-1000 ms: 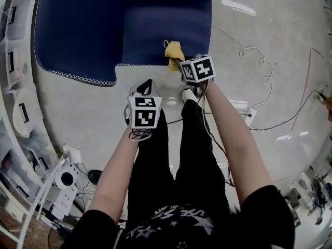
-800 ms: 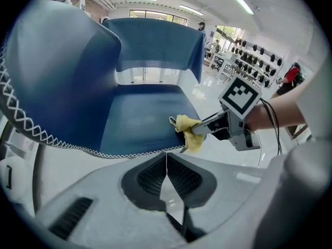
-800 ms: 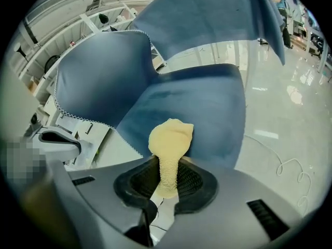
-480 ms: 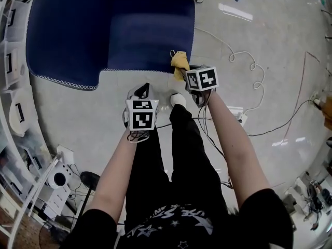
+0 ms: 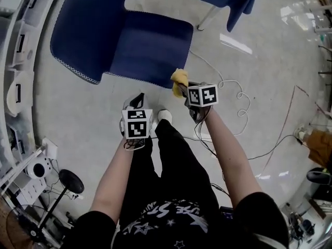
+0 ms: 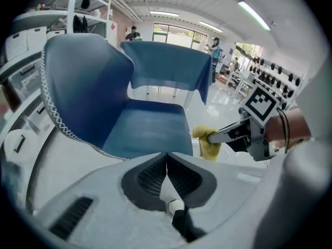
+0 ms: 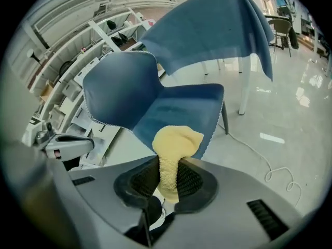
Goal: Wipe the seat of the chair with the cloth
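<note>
As the right gripper (image 7: pixel 167 176) clamps the cloth (image 7: pixel 174 141), seemingly short of the seat (image 5: pixel 150 48), left gripper (image 6: pixel 166 173) closed and empty, flat overlapping strokes would suit.

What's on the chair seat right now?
Nothing lies on the blue seat. The yellow cloth, clamped in the right gripper, hangs at its front corner, covering a bit of the edge.

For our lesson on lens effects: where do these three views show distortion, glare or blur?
Head view: shelving bows at the left edge, glare streaks on the floor. Left gripper view: black rounded corners, ceiling lights blown out. Right gripper view: cloth sharp, floor reflections bright.
</note>
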Demonstrator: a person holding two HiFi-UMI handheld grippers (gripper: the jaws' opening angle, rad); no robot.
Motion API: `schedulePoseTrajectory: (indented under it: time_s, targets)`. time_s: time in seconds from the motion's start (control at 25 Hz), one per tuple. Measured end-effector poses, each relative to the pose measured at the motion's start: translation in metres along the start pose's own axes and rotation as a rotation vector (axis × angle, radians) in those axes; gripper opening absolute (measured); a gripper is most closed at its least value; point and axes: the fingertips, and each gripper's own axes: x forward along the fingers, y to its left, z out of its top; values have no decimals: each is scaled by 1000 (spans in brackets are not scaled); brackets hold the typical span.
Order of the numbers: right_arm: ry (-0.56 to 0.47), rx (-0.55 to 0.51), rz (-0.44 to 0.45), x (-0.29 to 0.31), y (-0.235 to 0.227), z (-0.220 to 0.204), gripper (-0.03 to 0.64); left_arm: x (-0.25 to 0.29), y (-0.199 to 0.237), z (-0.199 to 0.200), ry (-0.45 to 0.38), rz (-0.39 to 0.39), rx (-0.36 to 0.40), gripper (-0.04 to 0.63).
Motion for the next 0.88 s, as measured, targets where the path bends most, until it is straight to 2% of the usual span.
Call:
schedulePoseTrajectory:
  time_s: [0.12,0.28,0.4,0.68,0.88]
  targets:
    - [-14,-43,10,-26,23,12,67,-28,10,0,-17,36,-51,20]
    - [-54,-58,70,-62,55,31,67,-61,9,6,-43,47,-84,20]
    - [-92,-88,43,-86,68,49,67,-83,8,19,-89,55,-89,20]
    - [-283,-80,23,-145,120,92,67,-150,16,32,-217,63,-108,20]
    - [-352,-131,-13,-189,168,70,67,-217,20,11,-305,75,-71,20]
